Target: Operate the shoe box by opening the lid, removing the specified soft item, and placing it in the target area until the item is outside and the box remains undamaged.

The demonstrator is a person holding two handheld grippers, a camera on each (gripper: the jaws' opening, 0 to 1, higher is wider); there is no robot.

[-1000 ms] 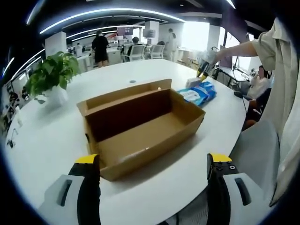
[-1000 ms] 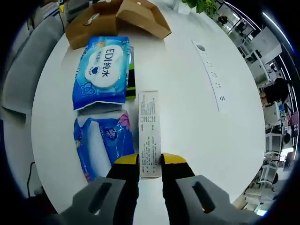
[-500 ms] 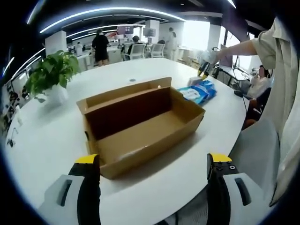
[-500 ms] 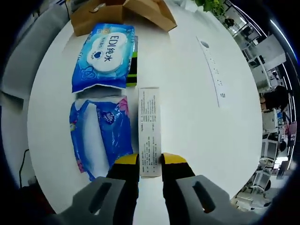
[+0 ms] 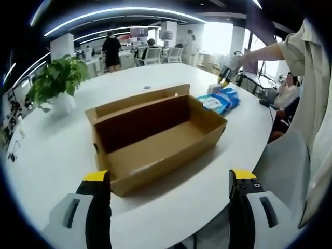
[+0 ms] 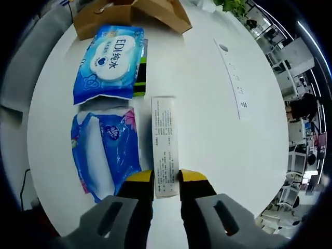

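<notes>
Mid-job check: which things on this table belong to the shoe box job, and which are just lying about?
Job:
- shoe box, open and empty
- white carton, clamped in the right hand-held gripper
- left hand-held gripper, open
- two blue soft packs, lying outside the box

Lying about:
- potted plant
- white strip on the table
</notes>
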